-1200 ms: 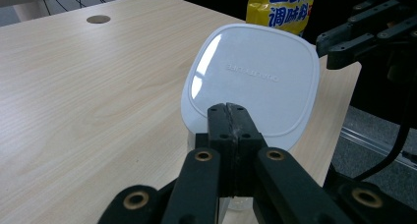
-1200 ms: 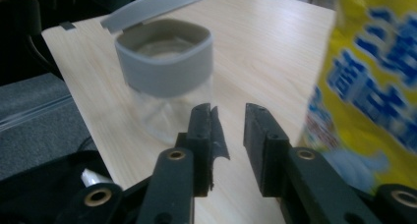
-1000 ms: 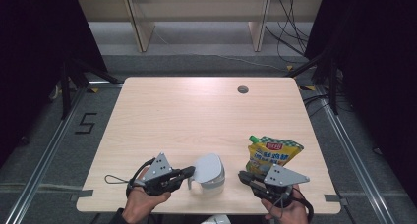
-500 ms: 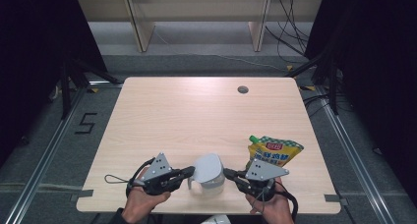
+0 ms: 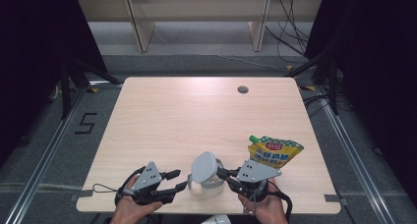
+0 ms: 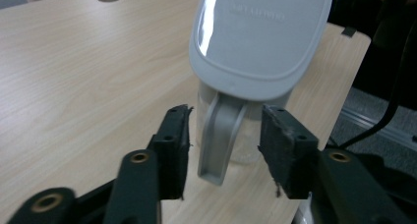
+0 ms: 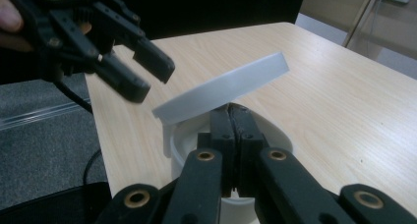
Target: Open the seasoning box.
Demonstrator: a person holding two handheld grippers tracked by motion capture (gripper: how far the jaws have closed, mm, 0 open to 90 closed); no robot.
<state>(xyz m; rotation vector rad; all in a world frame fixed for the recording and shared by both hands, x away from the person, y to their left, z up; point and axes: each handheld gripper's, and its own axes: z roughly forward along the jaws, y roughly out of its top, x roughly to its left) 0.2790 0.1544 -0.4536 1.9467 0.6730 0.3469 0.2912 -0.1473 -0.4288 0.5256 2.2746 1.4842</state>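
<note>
From above, a white pitcher [image 5: 206,172] with its hinged lid [image 5: 203,165] tipped up stands near the front edge of the counter [image 5: 196,111], between the left claw [image 5: 180,180] and the right claw [image 5: 222,174]. The left gripper view adds what the high view cannot resolve: the pitcher's grey handle [image 6: 222,135] hangs in the gap between the two black pads [image 6: 285,150], with clear space on either side, so the left claw [image 6: 226,153], whose jaws have just been opening, stands about half open and grips nothing. The right gripper view shows the other side: the right claw [image 7: 231,130] has its jaws pressed together, tips at the rim of the pitcher [image 7: 275,135] under the raised lid [image 7: 221,91]; whether they pinch the rim itself cannot be told. It also shows the left claw [image 7: 142,71] held off the pitcher, apart from the lid's edge. A yellow sauce pouch [image 5: 273,153] lies just beyond the right hand [image 5: 265,204], near it but apart from the pitcher. The pitcher sits close to the counter's front edge, while the broad surface behind it, up to a small round hole [image 5: 242,90], lies open.
</note>
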